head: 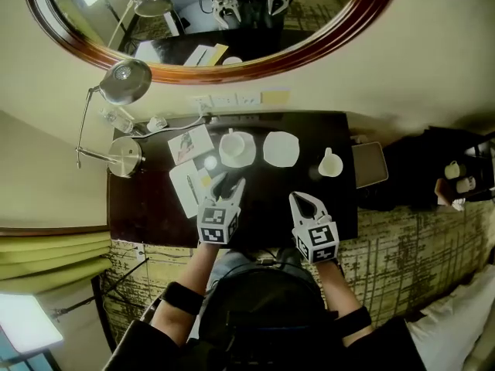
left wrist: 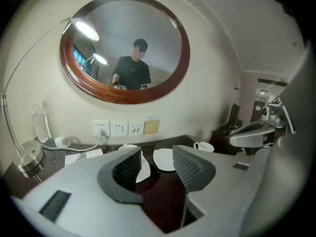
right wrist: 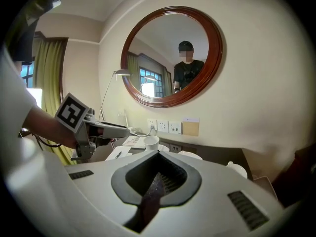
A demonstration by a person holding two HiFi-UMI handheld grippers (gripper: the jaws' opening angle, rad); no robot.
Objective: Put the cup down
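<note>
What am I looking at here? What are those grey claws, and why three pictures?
No robot: a person holds a gripper in each hand. One camera sits on the person's head, looking down; one rides on each gripper. The left gripper has its jaws apart, nothing between; the right gripper is shut and empty. On the dark desk stand a cup on a saucer, an empty saucer, a second cup, papers and a lamp.
</note>
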